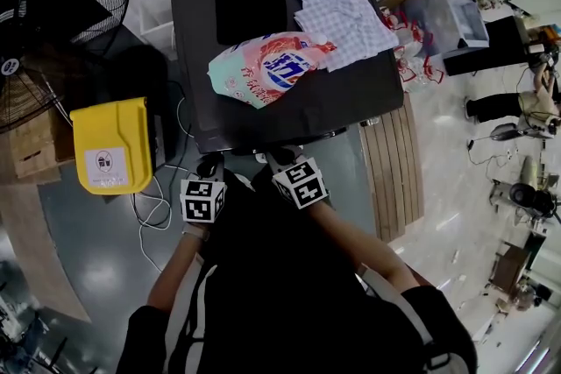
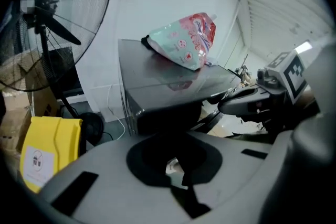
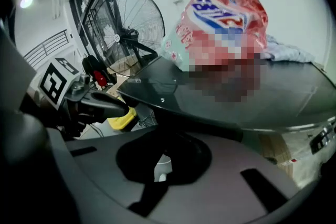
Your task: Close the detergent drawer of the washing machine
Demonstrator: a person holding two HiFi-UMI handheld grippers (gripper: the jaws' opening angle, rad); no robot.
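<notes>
The left gripper point(image 1: 210, 162) and right gripper point(image 1: 280, 158) are hovering side by side, jaws pressed together. The washing machine point(image 1: 342, 96) is sitting just ahead, a detergent pouch point(image 1: 263, 70) lying beyond them.

a pink pouch point(image 1: 263, 70) lies beside a checked cloth point(image 1: 342, 4), a yellow bin point(image 1: 110, 144) near a fan point(image 1: 53, 4).

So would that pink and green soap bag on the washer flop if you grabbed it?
Probably floppy: the pink and green plastic detergent pouch sags, slumped on the dark washing machine top. Its bulging belly suggests it's fairly heavy.
</notes>
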